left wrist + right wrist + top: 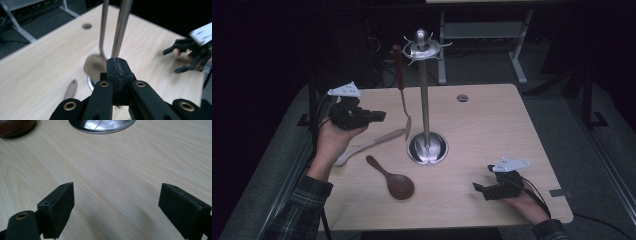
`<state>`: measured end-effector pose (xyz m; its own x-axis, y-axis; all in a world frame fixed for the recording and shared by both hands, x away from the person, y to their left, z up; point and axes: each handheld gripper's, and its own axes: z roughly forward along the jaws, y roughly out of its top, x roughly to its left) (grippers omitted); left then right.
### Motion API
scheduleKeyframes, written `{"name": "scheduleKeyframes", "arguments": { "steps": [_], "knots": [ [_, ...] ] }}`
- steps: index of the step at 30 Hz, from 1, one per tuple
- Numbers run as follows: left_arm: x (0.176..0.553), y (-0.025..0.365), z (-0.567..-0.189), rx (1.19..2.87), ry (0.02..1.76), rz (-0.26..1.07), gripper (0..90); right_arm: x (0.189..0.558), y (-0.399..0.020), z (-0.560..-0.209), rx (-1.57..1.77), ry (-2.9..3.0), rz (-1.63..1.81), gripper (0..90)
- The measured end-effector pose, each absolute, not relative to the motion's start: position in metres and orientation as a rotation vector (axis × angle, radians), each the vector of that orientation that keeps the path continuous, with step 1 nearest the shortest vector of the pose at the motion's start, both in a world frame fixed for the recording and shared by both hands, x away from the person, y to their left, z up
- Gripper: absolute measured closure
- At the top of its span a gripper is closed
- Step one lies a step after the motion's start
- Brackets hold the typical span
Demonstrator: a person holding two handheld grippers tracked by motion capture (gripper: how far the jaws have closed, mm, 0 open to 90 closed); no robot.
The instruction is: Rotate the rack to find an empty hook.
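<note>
- We see the metal spoon [403,102] hanging from a hook of the utensil stand [426,95], its bowl just above the stand's round base [427,149].
- Our left gripper [379,115] sits just left of that spoon, jaws pressed together on nothing.
- Our right gripper [478,189] rests near the table's [492,120] front right edge, jaws spread, empty.
- 2 more utensils lie on the table: a pale spatula [367,146] and a dark wooden spoon [393,179].
</note>
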<state>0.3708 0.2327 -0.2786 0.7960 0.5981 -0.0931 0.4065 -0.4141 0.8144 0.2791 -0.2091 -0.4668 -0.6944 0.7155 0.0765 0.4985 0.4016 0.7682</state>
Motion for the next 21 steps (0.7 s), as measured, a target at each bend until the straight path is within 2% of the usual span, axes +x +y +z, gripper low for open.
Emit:
{"name": "scheduleKeyframes", "arguments": {
  "steps": [8, 21],
  "knots": [
    [0.392, 0.242, -0.337, 2.093, 0.83, 0.234, 89.8, 0.279, -0.211, -0.468, 1.068, 2.394, 1.167, 12.8],
    [0.421, 0.242, -0.403, 2.209, 0.897, 0.232, 89.8, 0.279, -0.211, -0.469, 1.066, 2.397, 1.163, 12.8]
  ]
}}
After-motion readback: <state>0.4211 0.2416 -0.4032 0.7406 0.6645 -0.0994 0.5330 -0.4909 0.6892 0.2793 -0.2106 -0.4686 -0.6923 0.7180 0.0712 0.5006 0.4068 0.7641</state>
